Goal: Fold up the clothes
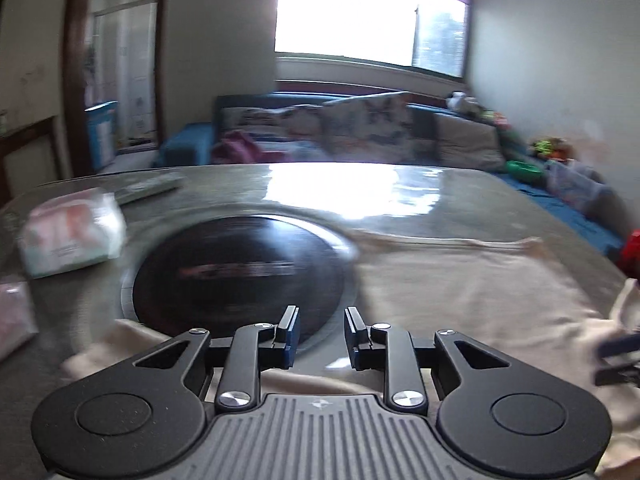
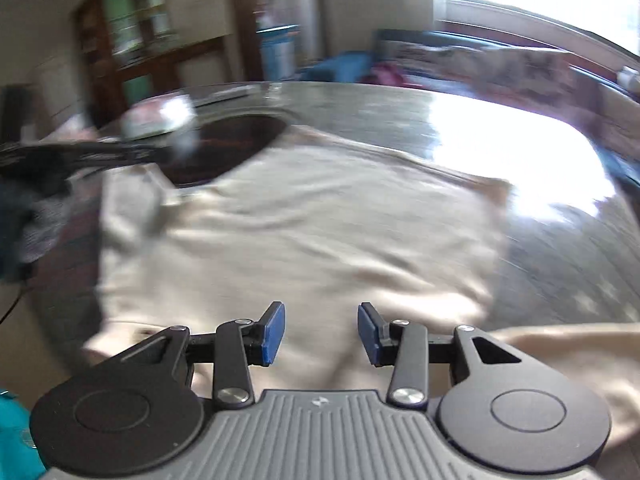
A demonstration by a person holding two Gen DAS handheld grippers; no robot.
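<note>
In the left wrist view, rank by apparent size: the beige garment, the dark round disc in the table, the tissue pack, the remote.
1. beige garment
2. dark round disc
3. tissue pack
4. remote

This is size in the frame only; the remote lies farther back and motion blur softens all edges.

One beige garment (image 2: 304, 216) on one glass table (image 1: 460, 184), two open grippers (left (image 1: 321, 338), right (image 2: 321, 334)), one tissue pack (image 1: 72, 236) left of garment.
</note>
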